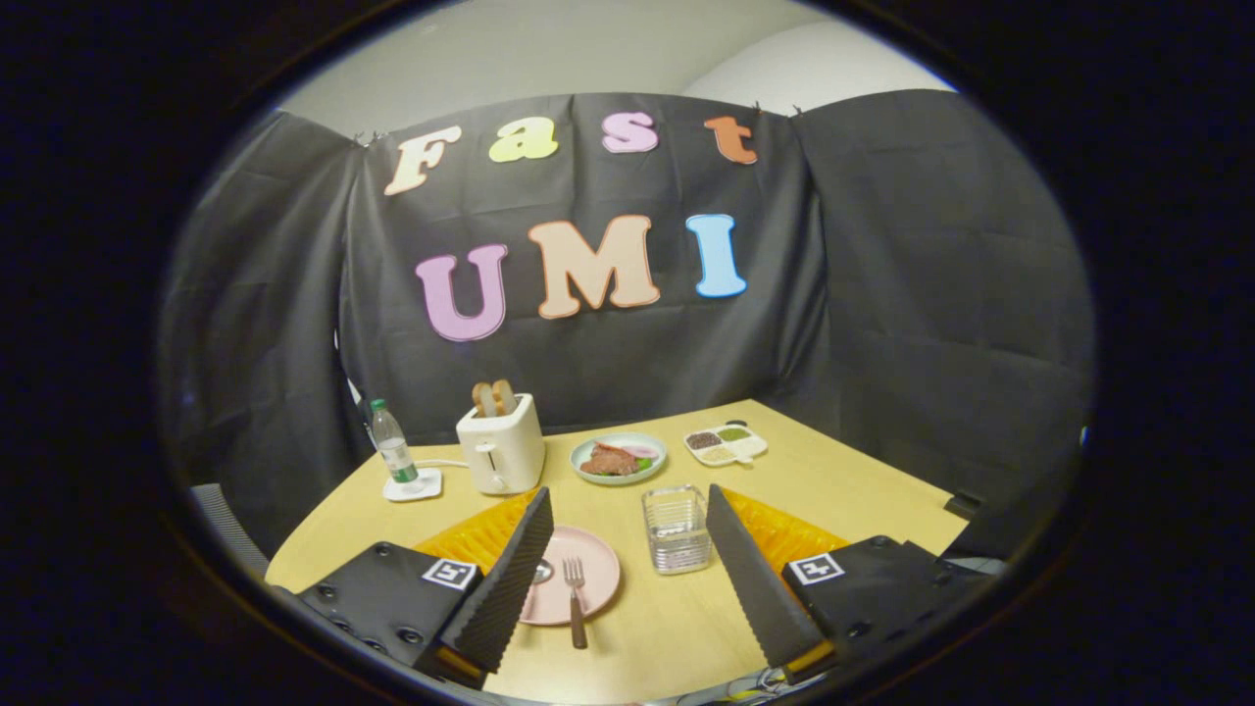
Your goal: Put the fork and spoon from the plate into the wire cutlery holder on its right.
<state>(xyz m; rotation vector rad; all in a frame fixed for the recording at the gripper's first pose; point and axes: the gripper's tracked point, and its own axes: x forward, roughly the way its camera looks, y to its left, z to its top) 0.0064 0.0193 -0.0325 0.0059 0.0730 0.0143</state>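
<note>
A pink plate (593,574) lies on the wooden table just ahead of my fingers. A fork (576,600) rests on it, tines pointing away, its handle reaching over the plate's near rim. Only the bowl of the spoon (542,571) peeks out beside my left finger; the rest is hidden behind that finger. The wire cutlery holder (676,529) stands upright to the right of the plate, close to my right finger. My gripper (632,652) hangs above the table, open wide, with nothing between its fingers.
Beyond the plate stand a white toaster (501,449) with bread in it, a water bottle (392,446) on a white coaster, a plate of food (619,458) and a divided condiment dish (726,444). An orange mat (784,529) lies under the setting.
</note>
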